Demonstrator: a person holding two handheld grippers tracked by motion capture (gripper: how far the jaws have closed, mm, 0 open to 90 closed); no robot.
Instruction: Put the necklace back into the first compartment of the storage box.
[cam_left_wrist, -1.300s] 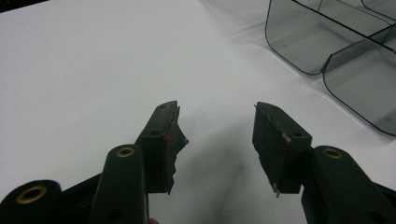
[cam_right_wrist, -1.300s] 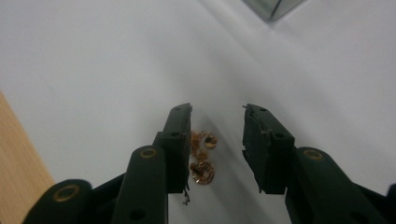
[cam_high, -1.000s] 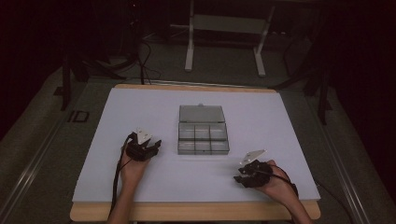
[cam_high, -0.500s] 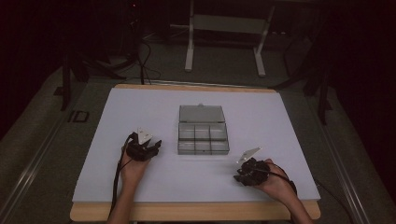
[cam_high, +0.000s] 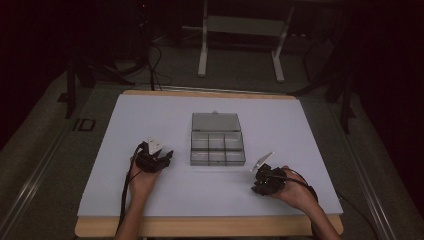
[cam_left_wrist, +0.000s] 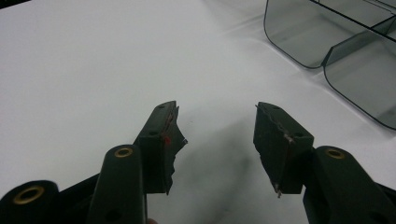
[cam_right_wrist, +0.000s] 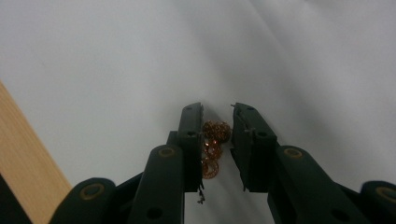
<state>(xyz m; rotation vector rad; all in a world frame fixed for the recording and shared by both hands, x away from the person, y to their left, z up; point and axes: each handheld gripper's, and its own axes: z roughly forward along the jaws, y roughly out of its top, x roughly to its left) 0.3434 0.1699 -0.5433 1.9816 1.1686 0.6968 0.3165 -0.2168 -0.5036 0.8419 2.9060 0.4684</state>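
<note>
High view: the open box (cam_high: 218, 145) sits mid-table; the left gripper (cam_high: 166, 156) rests just left of it, the right gripper (cam_high: 256, 181) near the front edge.

Left gripper view: jaws wide apart, nothing between them.

Right gripper view: jaws have just been closing around a copper chain (cam_right_wrist: 212, 144); a gap remains on the right. This looks like the pickup; next comes a firm pinch, then a lift toward a compartment.

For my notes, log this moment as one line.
left gripper open, idle | right gripper jaws closing around copper rings | organizer box open
</note>
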